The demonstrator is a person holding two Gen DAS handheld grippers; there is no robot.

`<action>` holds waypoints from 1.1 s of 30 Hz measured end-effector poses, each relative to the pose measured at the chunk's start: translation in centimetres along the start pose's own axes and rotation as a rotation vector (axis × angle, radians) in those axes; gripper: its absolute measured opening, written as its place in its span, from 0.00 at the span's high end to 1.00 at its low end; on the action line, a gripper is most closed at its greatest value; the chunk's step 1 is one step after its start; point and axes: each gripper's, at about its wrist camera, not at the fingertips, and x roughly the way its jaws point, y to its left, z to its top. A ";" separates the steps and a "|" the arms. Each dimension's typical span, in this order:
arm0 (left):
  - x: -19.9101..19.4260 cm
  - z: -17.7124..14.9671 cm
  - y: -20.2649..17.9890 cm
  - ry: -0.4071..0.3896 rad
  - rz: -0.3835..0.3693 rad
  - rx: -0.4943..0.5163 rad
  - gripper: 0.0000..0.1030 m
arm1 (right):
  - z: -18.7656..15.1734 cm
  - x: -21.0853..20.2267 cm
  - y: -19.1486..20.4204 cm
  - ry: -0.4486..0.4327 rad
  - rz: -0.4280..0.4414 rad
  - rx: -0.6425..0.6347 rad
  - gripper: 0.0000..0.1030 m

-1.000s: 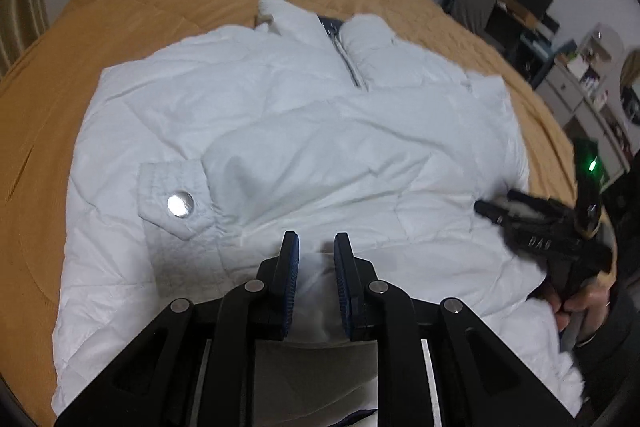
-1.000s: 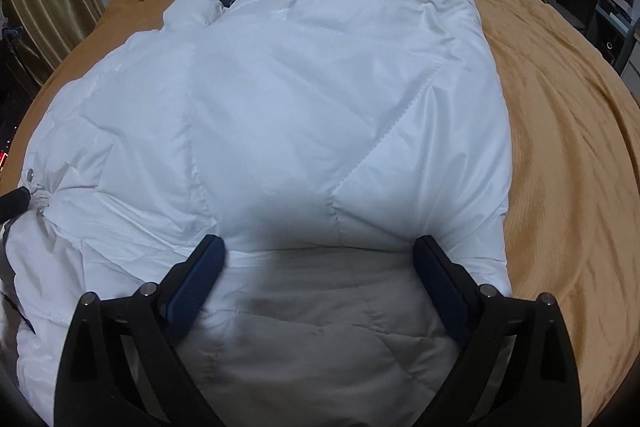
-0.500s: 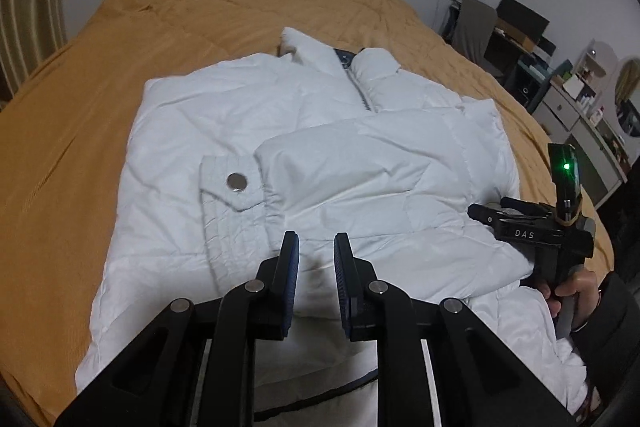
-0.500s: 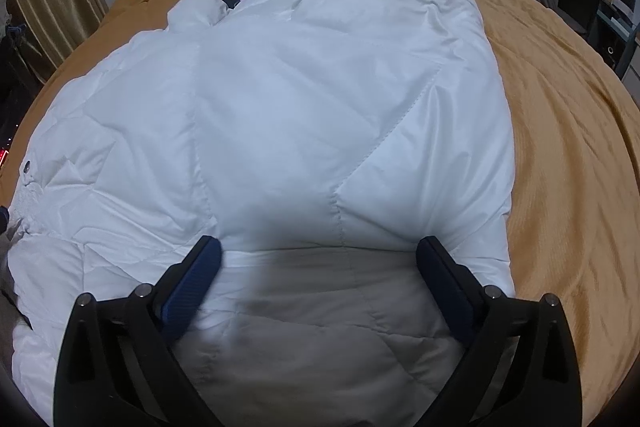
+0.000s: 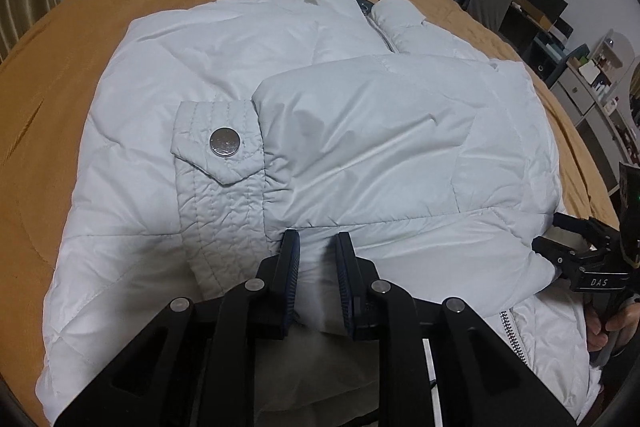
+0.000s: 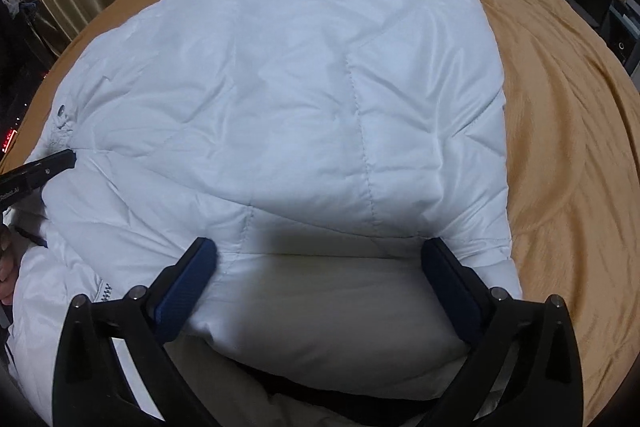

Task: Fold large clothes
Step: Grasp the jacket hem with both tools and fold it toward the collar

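The white jacket (image 5: 360, 147) lies on the bed (image 5: 60, 67), collar toward the frame's top. My left gripper (image 5: 313, 255) pinches its hem fold, fingers narrow. My right gripper (image 6: 320, 279) straddles the hem, fingers wide, gripping nothing.

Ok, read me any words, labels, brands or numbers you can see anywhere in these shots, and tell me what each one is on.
"DAS": white letters on the black body of the right gripper, seen from the left wrist view.
White lettering on the left gripper, at the left edge of the right wrist view: cut off, too blurred to read.
Snap button on the white jacket: no readable text.
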 end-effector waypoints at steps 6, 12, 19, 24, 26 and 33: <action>-6.5 -0.6 3.4 -0.054 -0.060 -0.057 0.81 | 0.2 -4.2 -2.7 -0.039 0.043 0.083 0.00; -9.3 -3.9 9.3 -0.036 0.035 -0.166 0.65 | -2.2 -6.9 -8.4 -0.014 0.020 0.190 0.00; -12.0 -5.1 8.0 -0.107 0.005 -0.208 0.48 | -5.4 -7.9 -7.8 -0.001 0.021 0.202 0.00; -9.3 -6.7 2.9 0.029 0.050 -0.048 0.19 | -4.6 -9.2 -0.1 -0.034 0.042 -0.070 0.00; -7.6 -9.0 1.9 0.120 0.131 0.010 0.20 | -5.6 -7.3 1.8 0.051 -0.029 -0.180 0.00; -11.2 -14.1 3.0 0.125 0.143 0.053 0.19 | -11.5 -7.4 -1.0 0.179 0.008 -0.201 0.00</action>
